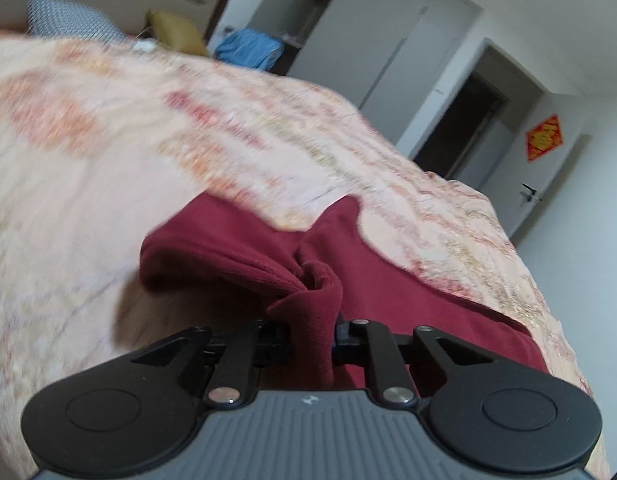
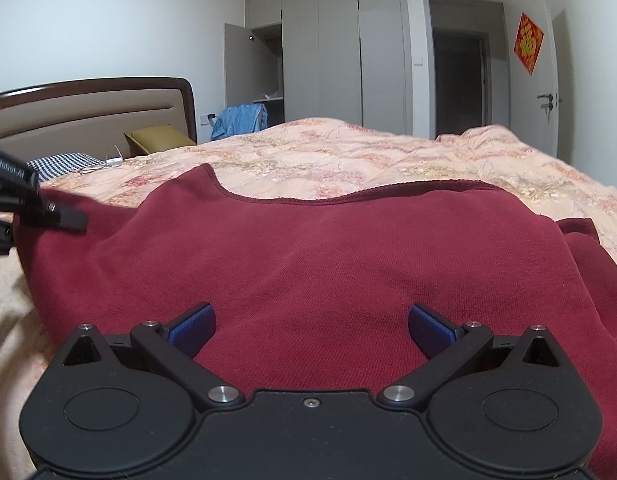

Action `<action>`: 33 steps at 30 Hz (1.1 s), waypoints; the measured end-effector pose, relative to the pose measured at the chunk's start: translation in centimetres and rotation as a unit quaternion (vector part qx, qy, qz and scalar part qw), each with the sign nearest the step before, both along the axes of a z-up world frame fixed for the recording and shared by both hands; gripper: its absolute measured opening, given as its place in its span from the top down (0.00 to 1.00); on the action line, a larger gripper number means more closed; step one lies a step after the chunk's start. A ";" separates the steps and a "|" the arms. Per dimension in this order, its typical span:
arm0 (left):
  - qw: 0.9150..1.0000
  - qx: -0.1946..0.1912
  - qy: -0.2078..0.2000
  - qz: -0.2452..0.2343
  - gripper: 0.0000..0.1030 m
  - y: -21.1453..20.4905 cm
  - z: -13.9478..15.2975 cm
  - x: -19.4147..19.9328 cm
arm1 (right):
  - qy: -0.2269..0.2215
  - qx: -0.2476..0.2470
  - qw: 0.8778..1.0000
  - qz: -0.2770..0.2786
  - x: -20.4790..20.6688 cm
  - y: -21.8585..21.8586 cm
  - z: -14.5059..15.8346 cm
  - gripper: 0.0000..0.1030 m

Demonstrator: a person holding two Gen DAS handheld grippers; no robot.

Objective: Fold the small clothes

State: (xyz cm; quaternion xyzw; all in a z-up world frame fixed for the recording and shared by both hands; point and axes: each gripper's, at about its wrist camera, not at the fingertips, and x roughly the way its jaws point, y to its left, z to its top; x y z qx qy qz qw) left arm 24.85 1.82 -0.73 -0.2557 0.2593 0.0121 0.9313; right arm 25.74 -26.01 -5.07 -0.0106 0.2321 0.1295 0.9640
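Observation:
A dark red knit garment [image 2: 316,264] lies spread on the bed, its neckline edge toward the far side. My right gripper [image 2: 311,330] is open, its blue pads [image 2: 194,330] wide apart just above the near part of the garment. My left gripper [image 1: 310,338] is shut on a bunched corner of the red garment [image 1: 308,288] and lifts it off the bedspread. The left gripper also shows in the right wrist view [image 2: 68,220] at the garment's left edge.
The bed has a peach floral bedspread [image 2: 348,156]. A checked pillow [image 2: 64,164], a mustard cushion [image 2: 156,140] and a headboard [image 2: 88,108] lie at the far left. Blue cloth [image 2: 238,120] hangs by the grey wardrobe [image 2: 340,52]. A doorway [image 2: 460,76] is at the far right.

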 end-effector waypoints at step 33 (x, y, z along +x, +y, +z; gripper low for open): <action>0.863 0.196 -0.083 -0.458 0.33 -27.6 3.3 -0.5 | 0.029 -0.007 0.981 -0.194 -14.1 -20.5 1.4 0.00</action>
